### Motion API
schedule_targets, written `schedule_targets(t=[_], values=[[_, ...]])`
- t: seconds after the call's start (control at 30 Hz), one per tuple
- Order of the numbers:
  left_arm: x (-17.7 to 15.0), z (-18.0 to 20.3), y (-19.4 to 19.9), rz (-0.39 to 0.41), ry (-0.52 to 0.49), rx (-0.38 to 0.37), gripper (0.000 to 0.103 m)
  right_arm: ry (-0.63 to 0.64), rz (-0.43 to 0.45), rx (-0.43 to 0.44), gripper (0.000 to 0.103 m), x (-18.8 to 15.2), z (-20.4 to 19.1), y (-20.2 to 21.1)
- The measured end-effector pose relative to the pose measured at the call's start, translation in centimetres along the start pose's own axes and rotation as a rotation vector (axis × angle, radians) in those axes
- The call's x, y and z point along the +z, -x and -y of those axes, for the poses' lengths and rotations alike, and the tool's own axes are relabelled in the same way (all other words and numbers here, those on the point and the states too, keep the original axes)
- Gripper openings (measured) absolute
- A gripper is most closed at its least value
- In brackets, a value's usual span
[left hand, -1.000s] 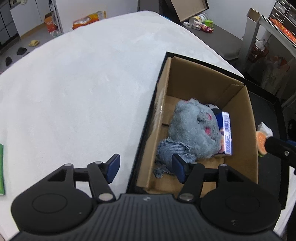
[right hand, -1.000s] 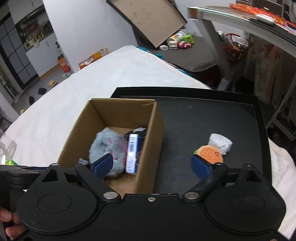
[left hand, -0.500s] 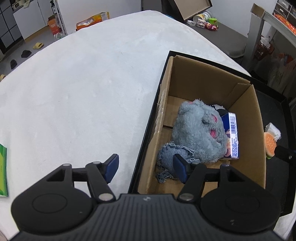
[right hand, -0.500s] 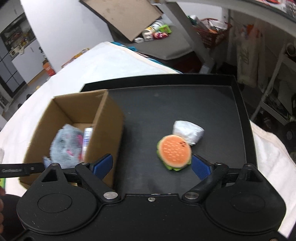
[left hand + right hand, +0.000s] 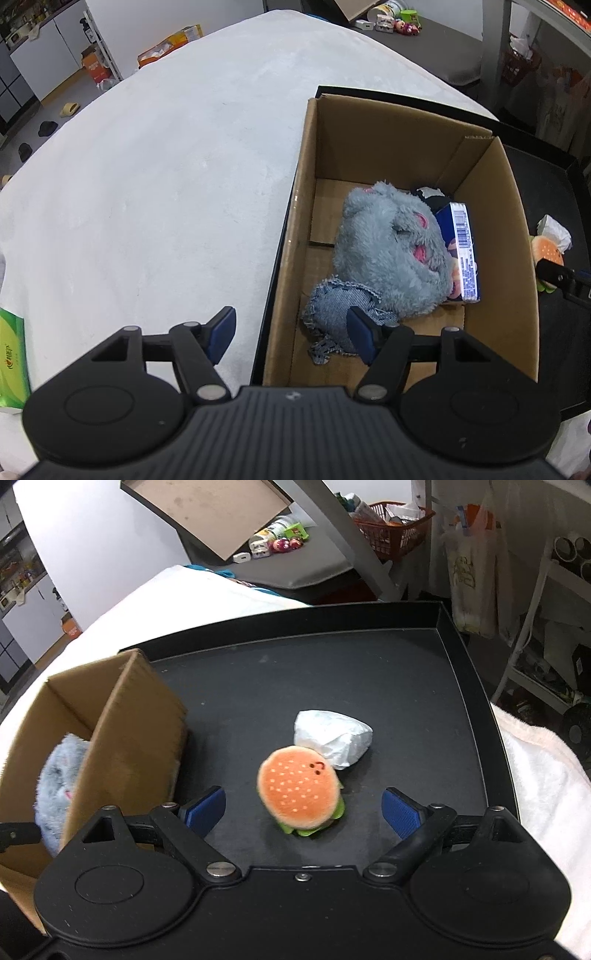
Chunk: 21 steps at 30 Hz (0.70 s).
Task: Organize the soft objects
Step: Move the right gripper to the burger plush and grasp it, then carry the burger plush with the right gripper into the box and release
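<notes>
A cardboard box stands on the left part of a black tray. It holds a grey plush toy, a denim piece and a blue packet. My left gripper hovers over the box's near left corner. Its jaws are opening and straddle the box wall, with nothing gripped. On the tray, right of the box, lies an orange burger plush. My right gripper is open, and the burger sits between its blue pads, untouched. A white wrapped bundle lies just behind the burger.
A white fluffy cloth covers the table left of the tray, with a green packet at its near left edge. A white towel lies right of the tray. Shelves, a basket and clutter stand beyond the table.
My right gripper has swung right from above the box and sunk toward the tray, so the burger plush now lies between its fingers. My left gripper drifted a little, and its jaws have widened slightly.
</notes>
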<state>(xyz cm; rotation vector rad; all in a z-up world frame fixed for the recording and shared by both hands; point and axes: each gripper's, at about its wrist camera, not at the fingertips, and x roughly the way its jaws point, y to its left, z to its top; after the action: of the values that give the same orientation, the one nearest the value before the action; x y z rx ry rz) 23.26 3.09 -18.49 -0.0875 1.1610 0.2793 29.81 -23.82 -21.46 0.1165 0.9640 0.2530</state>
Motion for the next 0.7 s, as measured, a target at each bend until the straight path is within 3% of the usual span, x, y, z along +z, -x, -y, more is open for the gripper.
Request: schedule_targets(t=[0.07, 0.17, 0.23, 0.4, 0.7], values=[[-0.1, 0.3, -0.1, -0.003, -0.005, 0.009, 0.068, 0.003, 0.006, -0.002, 0.09, 0.0, 0.2, -0.3], [-0.2, 0.5, -0.1, -0.008, -0.011, 0.015, 0.068, 0.01, -0.001, 0.006, 0.074, -0.1, 0.2, -0.6], [-0.2, 0.7, -0.1, -0.013, -0.019, 0.016, 0.068, 0.013, -0.022, 0.022, 0.041, -0.3, 0.3, -0.9], [-0.5, 0.8, 0.2, -0.019, -0.025, 0.017, 0.068, 0.031, -0.026, 0.024, 0.035, -0.7, 0.1, 0.0], [-0.9, 0.8, 0.9, -0.017, -0.031, 0.015, 0.068, -0.015, -0.047, 0.008, 0.034, -1.2, 0.7, 1.2]])
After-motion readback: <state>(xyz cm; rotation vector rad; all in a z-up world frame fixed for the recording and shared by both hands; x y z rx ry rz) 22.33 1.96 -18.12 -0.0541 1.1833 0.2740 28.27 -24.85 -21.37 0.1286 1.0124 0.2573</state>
